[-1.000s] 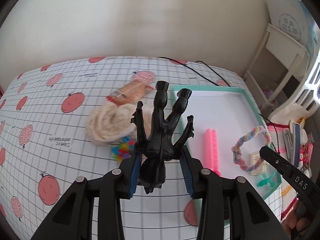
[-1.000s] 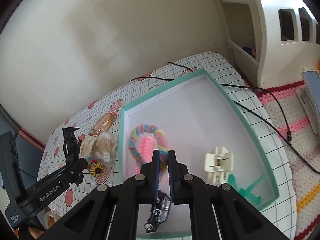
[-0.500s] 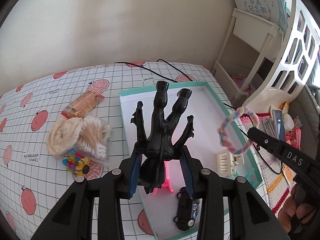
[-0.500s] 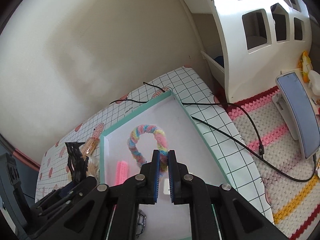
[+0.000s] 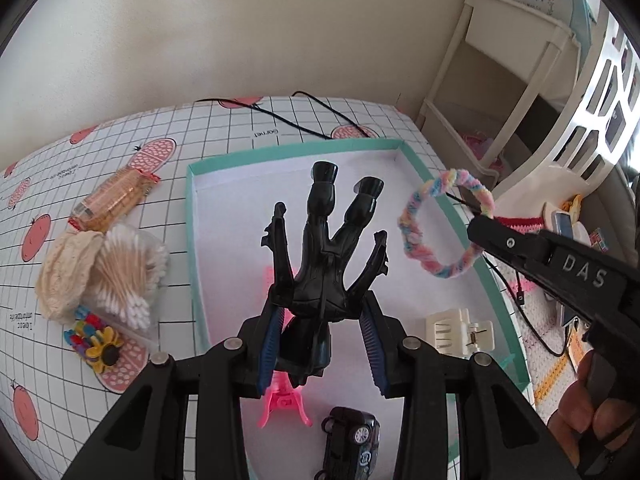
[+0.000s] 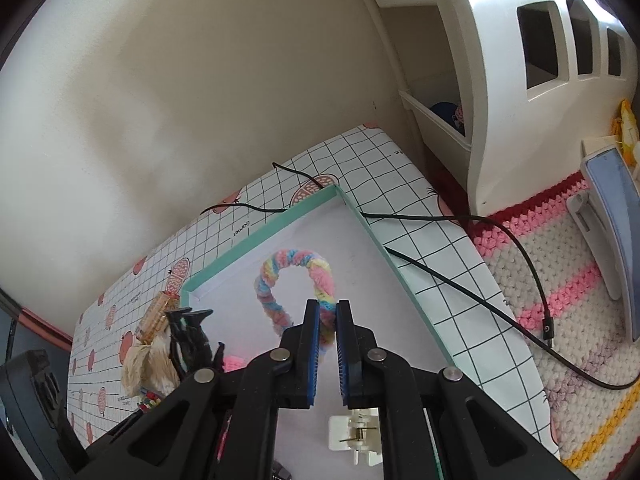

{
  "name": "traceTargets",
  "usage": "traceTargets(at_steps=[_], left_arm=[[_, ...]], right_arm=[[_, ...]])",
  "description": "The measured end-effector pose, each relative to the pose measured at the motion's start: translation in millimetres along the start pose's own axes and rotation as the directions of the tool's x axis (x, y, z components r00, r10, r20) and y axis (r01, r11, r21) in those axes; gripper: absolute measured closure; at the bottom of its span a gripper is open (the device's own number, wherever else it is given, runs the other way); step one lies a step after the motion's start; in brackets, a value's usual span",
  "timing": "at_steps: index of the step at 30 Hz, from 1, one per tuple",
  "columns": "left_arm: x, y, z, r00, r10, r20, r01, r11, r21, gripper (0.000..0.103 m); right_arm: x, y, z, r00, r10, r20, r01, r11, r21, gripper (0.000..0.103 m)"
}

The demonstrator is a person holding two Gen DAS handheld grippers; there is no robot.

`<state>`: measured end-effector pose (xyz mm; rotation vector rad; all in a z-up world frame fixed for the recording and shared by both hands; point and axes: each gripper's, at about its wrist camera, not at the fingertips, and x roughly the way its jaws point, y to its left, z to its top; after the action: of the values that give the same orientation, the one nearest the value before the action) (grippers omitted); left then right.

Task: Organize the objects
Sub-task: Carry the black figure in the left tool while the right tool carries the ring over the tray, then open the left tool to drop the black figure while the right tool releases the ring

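Note:
My left gripper (image 5: 320,312) is shut on a black action figure (image 5: 326,256), held head-down with legs pointing away, above the teal-rimmed white tray (image 5: 280,151). My right gripper (image 6: 327,312) is shut on a pastel braided hair ring (image 6: 296,284) and holds it in the air over the tray (image 6: 260,240); the ring also shows in the left wrist view (image 5: 444,228). In the tray lie a pink hair clip (image 5: 282,400), a black toy car (image 5: 352,440) and a cream claw clip (image 5: 456,328).
Left of the tray on the gridded mat lie a bag of cotton swabs (image 5: 124,276), a cream knitted piece (image 5: 64,276), an orange wrapped packet (image 5: 112,200) and a colourful flower clip (image 5: 96,348). A black cable (image 6: 460,280) runs past the tray. White shelving (image 6: 520,80) stands at right.
Both grippers have risen and moved right over the tray. The hair ring was lifted out of the tray by the right gripper. The left still holds the figure.

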<state>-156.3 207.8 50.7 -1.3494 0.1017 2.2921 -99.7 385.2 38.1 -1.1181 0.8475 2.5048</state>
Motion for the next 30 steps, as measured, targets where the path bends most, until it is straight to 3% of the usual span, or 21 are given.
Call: traceTargets(at_steps=[13,30], left_arm=[[14,-14,-1,1.0,-0.01,-0.029,0.012,0.999,0.042,0.063],[23,-17,-6,0.994,-0.015,-0.108,0.021,0.999,0.051,0.063]], right_arm=[[21,10,-8,0.991,-0.128,-0.044,0.12,0.982,-0.144,0.094],[31,3,-14,0.977,-0.167,-0.129,0.149,0.979,-0.142,0.092]])
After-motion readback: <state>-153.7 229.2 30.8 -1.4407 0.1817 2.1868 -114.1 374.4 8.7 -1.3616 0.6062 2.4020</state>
